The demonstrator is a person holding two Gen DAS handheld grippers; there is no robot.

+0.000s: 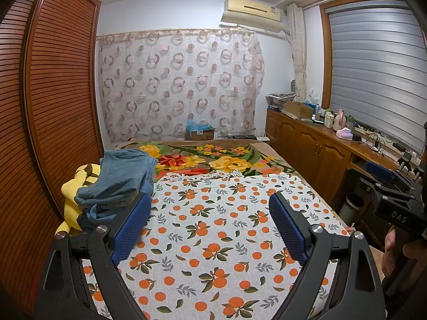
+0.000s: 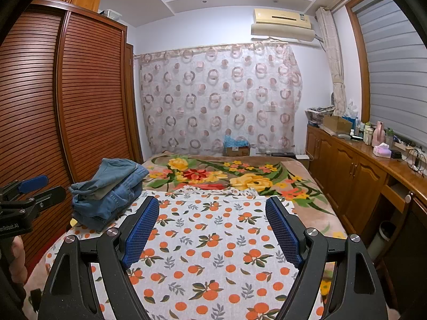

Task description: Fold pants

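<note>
Denim pants (image 2: 106,189) seen piled, crumpled, at bed's left edge on orange-print sheet (image 2: 213,253); long axis cannot be told. Left gripper (image 1: 210,229) and right gripper (image 2: 213,229) held with jaws apart, nothing clamped, pants untouched.

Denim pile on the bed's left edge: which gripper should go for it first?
Probably left. The denim pile sits right beside the open left gripper, nearly touching one blue pad. The right gripper, also open and empty, hangs over the orange-print sheet, farther from the pile.

Even indoor light, sharp, fisheye-bent edges.
</note>
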